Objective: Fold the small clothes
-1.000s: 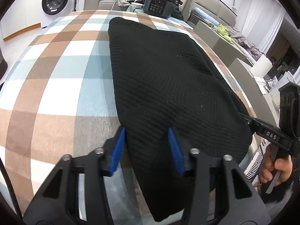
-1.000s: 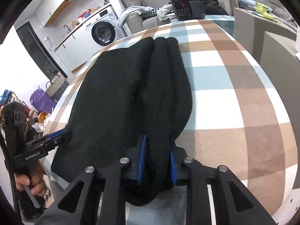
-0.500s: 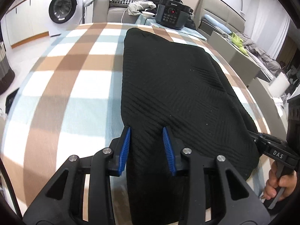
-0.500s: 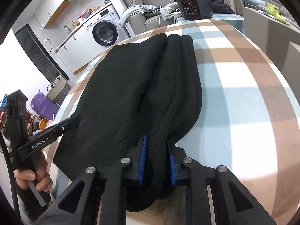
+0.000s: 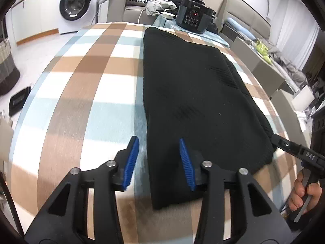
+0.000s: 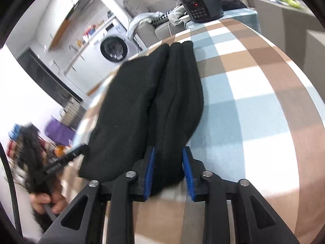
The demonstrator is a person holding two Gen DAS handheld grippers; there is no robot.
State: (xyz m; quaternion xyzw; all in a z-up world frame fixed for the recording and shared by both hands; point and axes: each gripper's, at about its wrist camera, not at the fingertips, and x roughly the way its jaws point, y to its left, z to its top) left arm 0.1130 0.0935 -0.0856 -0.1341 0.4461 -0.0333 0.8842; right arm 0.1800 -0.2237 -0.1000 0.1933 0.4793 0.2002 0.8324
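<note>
A black knit garment lies folded lengthwise on the checked tablecloth. My left gripper is open, its blue pads astride the garment's near left corner. In the right wrist view the garment shows its folded layers. My right gripper is open, its pads on either side of the garment's near right edge without squeezing it. Each gripper shows at the edge of the other's view.
A black pressure cooker stands beyond the table's far end. A washing machine and a sofa with clothes lie behind. A low grey table is to the right. A basket stands on the floor at left.
Both grippers have opened and let go of the garment's near edge. The garment now lies flat on the table, further from both cameras.
</note>
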